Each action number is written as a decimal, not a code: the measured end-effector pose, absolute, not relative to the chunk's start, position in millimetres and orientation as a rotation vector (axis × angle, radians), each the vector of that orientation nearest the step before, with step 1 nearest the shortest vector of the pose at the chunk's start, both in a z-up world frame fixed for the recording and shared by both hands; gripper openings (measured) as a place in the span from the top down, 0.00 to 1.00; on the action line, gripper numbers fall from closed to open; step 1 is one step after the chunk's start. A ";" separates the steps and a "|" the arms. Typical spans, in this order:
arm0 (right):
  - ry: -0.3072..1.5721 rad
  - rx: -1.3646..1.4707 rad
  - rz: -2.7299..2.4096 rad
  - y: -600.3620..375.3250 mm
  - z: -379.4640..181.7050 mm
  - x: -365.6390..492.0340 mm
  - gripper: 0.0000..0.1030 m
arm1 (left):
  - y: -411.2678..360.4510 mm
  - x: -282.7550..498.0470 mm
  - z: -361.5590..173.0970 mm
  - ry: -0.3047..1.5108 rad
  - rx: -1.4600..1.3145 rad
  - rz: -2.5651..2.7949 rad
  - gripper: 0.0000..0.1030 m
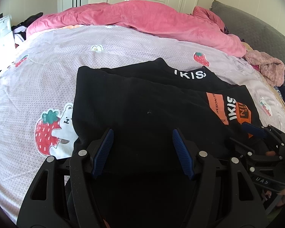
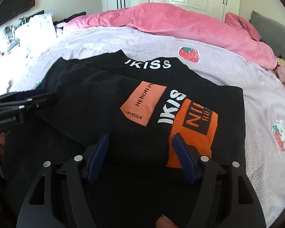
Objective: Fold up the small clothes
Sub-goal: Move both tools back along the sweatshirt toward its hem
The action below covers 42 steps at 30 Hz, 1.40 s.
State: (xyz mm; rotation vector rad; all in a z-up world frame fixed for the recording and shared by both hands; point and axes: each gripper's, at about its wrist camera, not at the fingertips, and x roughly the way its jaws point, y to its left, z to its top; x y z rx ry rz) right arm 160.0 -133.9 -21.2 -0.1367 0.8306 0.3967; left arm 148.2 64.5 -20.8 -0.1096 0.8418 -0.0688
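A small black garment with white "IKISS" lettering and orange patches lies partly folded on the bed, also in the right wrist view. Its orange cuff lies on top at the near right. My left gripper is open, its blue pads over the garment's near left part, holding nothing. My right gripper is open over the near edge, its right pad beside the orange cuff. Each gripper shows at the edge of the other's view: the right one and the left one.
The lilac bedsheet with strawberry and bear prints surrounds the garment. A pink blanket is bunched along the far side. A pink fluffy item and grey headboard are at the right. White wardrobes stand behind.
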 end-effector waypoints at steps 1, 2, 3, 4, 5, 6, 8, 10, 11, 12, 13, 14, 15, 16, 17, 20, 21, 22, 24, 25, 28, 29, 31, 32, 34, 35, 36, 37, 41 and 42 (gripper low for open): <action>0.824 -0.134 0.397 -134.5 -19.5 158.7 0.34 | 64.2 148.3 -20.6 0.842 -0.111 -0.069 0.45; 0.820 -0.131 0.398 -134.8 -18.4 157.7 0.34 | 64.6 147.9 -20.4 0.841 -0.112 -0.069 0.45; 0.816 -0.129 0.400 -135.0 -17.2 157.0 0.34 | 64.9 147.5 -20.1 0.841 -0.115 -0.070 0.45; 0.806 -0.126 0.404 -135.0 -15.4 155.8 0.34 | 65.2 147.0 -19.8 0.841 -0.117 -0.070 0.45; 0.800 -0.124 0.407 -135.4 -13.8 155.0 0.34 | 65.4 146.7 -19.3 0.840 -0.119 -0.071 0.45; 0.791 -0.122 0.410 -135.5 -11.9 154.0 0.33 | 65.6 146.2 -18.8 0.840 -0.121 -0.072 0.45; 0.776 -0.118 0.412 -136.1 -8.2 152.3 0.29 | 65.8 145.3 -17.6 0.839 -0.125 -0.074 0.45; 0.763 -0.114 0.414 -137.1 -4.9 150.4 0.29 | 66.6 144.0 -16.3 0.838 -0.131 -0.076 0.43; 0.759 -0.114 0.413 -137.5 -3.7 150.1 0.29 | 66.9 142.9 -15.2 0.838 -0.134 -0.077 0.42; 0.755 -0.114 0.413 -137.5 -2.6 149.7 0.28 | 67.1 141.7 -13.6 0.836 -0.136 -0.078 0.41; 0.751 -0.113 0.413 -137.8 -1.8 149.5 0.27 | 67.1 140.7 -12.5 0.833 -0.137 -0.078 0.40; 0.746 -0.110 0.412 -138.7 -0.6 149.0 0.24 | 67.4 139.3 -10.9 0.829 -0.137 -0.076 0.39; 0.744 -0.108 0.410 -139.1 0.0 148.9 0.23 | 67.8 137.8 -9.5 0.825 -0.137 -0.075 0.39; 0.741 -0.106 0.408 -139.9 0.9 148.7 0.21 | 68.2 137.6 -8.8 0.823 -0.137 -0.074 0.39; 0.738 -0.105 0.406 -140.6 1.1 148.8 0.21 | 68.9 136.4 -7.9 0.820 -0.136 -0.070 0.39; 0.733 -0.102 0.397 -142.2 2.7 149.0 0.18 | 71.1 134.3 -6.5 0.820 -0.139 -0.067 0.36; 0.730 -0.100 0.394 -142.9 3.4 148.9 0.17 | 71.6 133.2 -6.0 0.818 -0.140 -0.066 0.34; 0.727 -0.098 0.394 -143.5 4.0 148.8 0.17 | 72.1 131.8 -4.9 0.815 -0.139 -0.063 0.33; 0.723 -0.094 0.392 -144.2 5.2 148.5 0.17 | 73.0 129.7 -3.1 0.810 -0.135 -0.057 0.29; 0.721 -0.093 0.390 -144.6 6.0 148.3 0.17 | 73.3 128.9 -2.5 0.808 -0.132 -0.054 0.29; 0.714 -0.089 0.383 -145.9 8.0 147.4 0.08 | 73.5 126.4 -0.8 0.802 -0.122 -0.047 0.24; 0.710 -0.089 0.375 -146.2 8.6 147.1 0.07 | 73.8 124.8 -0.4 0.800 -0.117 -0.041 0.21; 0.701 -0.085 0.369 -147.3 10.5 146.2 0.07 | 75.4 122.4 0.2 0.797 -0.115 -0.032 0.15; 0.700 -0.082 0.368 -147.8 11.0 146.3 0.07 | 76.6 122.1 0.4 0.796 -0.119 -0.030 0.11; 0.695 -0.076 0.364 -149.2 12.2 146.5 0.07 | 79.4 121.1 0.7 0.794 -0.129 -0.024 0.09; 0.689 -0.069 0.361 -150.5 13.4 146.0 0.06 | 80.6 120.3 1.0 0.792 -0.129 -0.016 0.09; 0.688 -0.065 0.361 -151.3 13.9 146.2 0.06 | 81.3 119.5 1.0 0.790 -0.125 -0.006 0.09; 0.684 -0.059 0.362 -152.5 15.1 145.9 0.06 | 82.0 118.6 0.9 0.788 -0.121 0.004 0.09; 0.674 -0.047 0.357 -155.8 18.1 144.9 0.05 | 85.0 115.5 1.5 0.789 -0.127 0.014 0.09; 0.673 -0.044 0.356 -156.8 18.9 144.8 0.05 | 85.6 114.5 2.3 0.788 -0.130 0.014 0.09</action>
